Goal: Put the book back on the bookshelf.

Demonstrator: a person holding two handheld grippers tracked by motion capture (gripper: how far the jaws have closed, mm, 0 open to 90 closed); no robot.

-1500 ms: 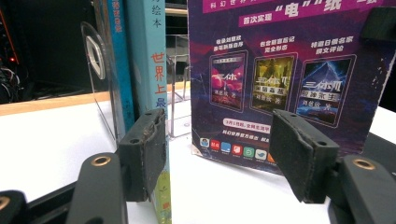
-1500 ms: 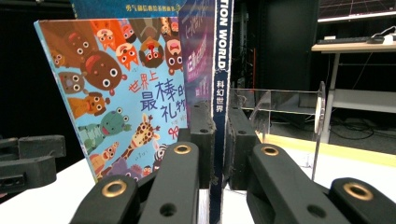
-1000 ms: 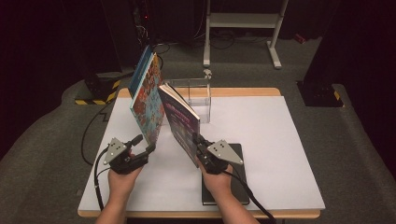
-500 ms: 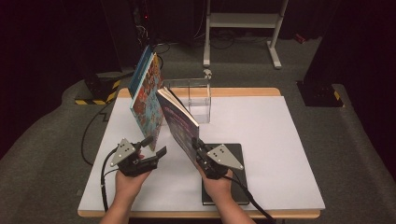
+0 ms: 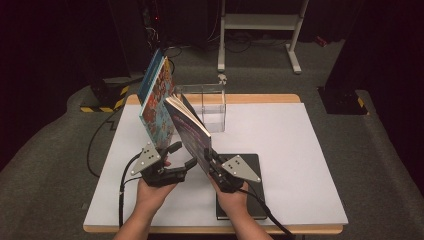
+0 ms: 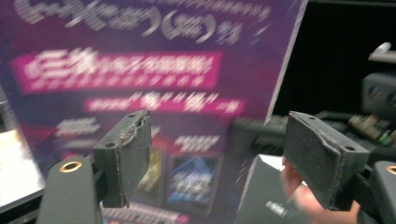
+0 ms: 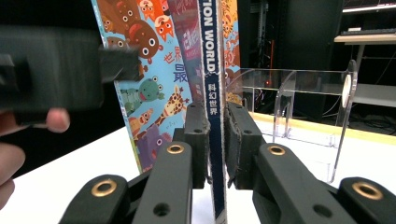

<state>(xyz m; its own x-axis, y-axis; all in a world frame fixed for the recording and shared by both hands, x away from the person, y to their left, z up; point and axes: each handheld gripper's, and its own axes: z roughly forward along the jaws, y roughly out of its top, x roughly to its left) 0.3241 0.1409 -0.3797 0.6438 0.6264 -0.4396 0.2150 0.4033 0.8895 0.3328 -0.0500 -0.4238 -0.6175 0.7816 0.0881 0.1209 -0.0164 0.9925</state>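
- The left hand-held gripper (image 5: 181,156) has just opened its jaws and backed off the colourful cartoon-animal picture book (image 5: 156,102), gripping nothing.
- The right hand-held gripper (image 7: 215,140) is clamped on the thin purple magazine (image 7: 214,100), likely next for the clear acrylic stand (image 5: 207,105).

Two books stand tilted left of centre on the counter (image 5: 310,165): picture book (image 5: 156,102) leftmost, magazine (image 5: 192,131) beside it, clear stand (image 5: 205,107) behind, dark book (image 5: 250,212) flat at the near edge.

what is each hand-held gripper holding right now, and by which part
Right hand-held gripper clamps the purple science-fiction magazine by the lower end of its blue spine. Left hand-held gripper stands open, holding nothing.
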